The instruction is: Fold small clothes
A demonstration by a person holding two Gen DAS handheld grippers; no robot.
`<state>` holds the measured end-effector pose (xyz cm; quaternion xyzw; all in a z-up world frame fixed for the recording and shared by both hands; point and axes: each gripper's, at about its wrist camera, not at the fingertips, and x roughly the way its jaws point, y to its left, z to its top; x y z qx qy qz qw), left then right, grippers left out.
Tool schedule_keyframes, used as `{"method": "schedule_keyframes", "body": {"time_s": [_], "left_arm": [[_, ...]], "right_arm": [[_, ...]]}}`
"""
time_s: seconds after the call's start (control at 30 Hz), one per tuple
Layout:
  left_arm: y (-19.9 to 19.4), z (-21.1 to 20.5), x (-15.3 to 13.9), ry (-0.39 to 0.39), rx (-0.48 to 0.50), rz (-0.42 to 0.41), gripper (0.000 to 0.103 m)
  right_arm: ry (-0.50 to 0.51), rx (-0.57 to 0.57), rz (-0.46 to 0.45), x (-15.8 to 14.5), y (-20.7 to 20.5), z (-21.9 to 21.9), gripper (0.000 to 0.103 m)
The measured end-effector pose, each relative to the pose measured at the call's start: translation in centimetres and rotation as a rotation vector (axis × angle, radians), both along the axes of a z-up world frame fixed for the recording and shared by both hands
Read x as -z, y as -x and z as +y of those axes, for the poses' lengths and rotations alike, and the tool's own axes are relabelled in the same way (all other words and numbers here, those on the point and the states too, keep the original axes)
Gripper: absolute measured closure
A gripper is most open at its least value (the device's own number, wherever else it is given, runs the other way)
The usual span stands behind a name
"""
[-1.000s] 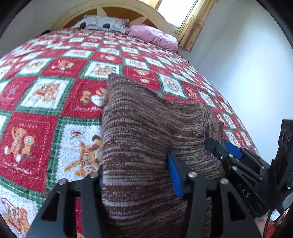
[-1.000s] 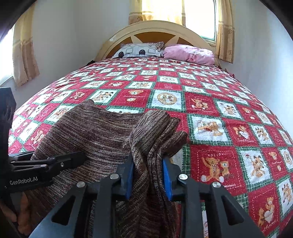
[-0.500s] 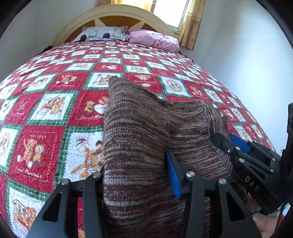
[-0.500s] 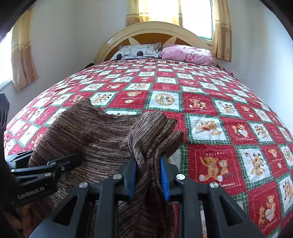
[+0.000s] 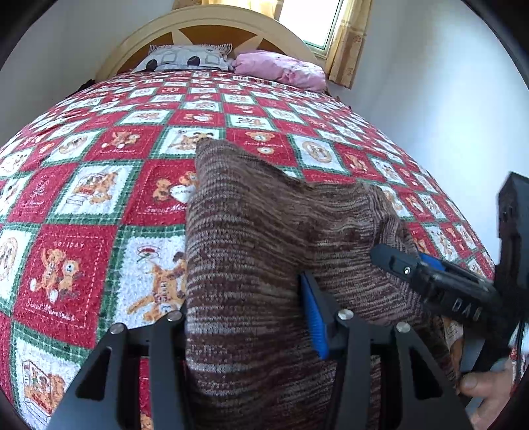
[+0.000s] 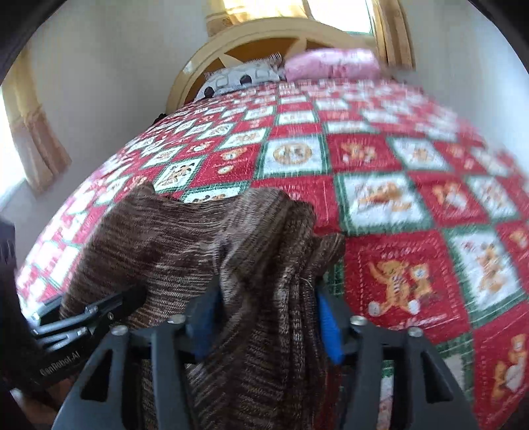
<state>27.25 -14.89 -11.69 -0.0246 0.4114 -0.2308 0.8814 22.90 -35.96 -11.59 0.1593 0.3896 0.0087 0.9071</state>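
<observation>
Nearest in the left wrist view, the left hand-held gripper (image 5: 248, 330) has its jaws about half apart, with a thick fold of the brown and cream striped knitted garment (image 5: 264, 238) filling the space between them. The blue pad on one finger lies against the knit; the other finger is hidden behind the cloth, so a firm grip seems likely. Its jaws are opening a little at this moment.

In the right wrist view, the right hand-held gripper (image 6: 264, 327) has its jaws opening wide. The bunched edge of the same knitted garment (image 6: 211, 238) hangs between its blue pads (image 6: 327, 327), which do not seem to press on it. This view is blurred.

Each gripper shows in the other's view: the right one (image 5: 439, 284) at the right side, with a person's fingers (image 5: 479, 383) under it, and the left one (image 6: 76, 321) at the lower left.

The garment lies on the near part of the bed, spread over the red, white and green patchwork quilt with bear pictures (image 5: 82, 198).

Farther back are a grey patterned pillow (image 5: 185, 58) and a pink pillow (image 5: 281, 67), against a cream arched wooden headboard (image 5: 205, 20). Behind is a window with yellow curtains (image 5: 344, 43).
</observation>
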Motion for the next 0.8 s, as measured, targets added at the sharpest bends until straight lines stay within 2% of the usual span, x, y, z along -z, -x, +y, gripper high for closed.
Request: {"method": "schedule_keyframes", "body": {"time_s": [0.07,0.17,0.2,0.23,0.33,0.6,0.8], "left_arm": [[-0.1,0.0,0.1,0.003,-0.003,0.008,0.049],[-0.3,0.2,0.1,0.014,-0.006,0.02,0.047],[-0.2,0.2,0.1,0.012,-0.006,0.018,0.048],[-0.1,0.1,0.1,0.01,-0.005,0.014,0.049],[0.1,0.0,-0.1,0.01,0.001,0.003,0.054],[0.9,0.3,-0.8,0.006,-0.012,-0.032,0.07],[1.6,2.0,-2.5,0.088,-0.039,-0.016,0.073]], "right_arm": [[-0.026,-0.015,0.011,0.1,-0.4,-0.3,0.035],[0.065,-0.048,0.018,-0.2,-0.7,1.4,0.037],[0.09,-0.079,0.002,-0.4,-0.6,2.2,0.051],[0.114,-0.088,-0.01,-0.6,-0.4,2.7,0.06],[0.199,-0.084,-0.041,-1.1,0.1,3.9,0.072],[0.334,-0.059,-0.115,-3.0,1.5,5.7,0.077],[0.368,-0.051,-0.177,-5.4,3.3,7.5,0.077]]}}
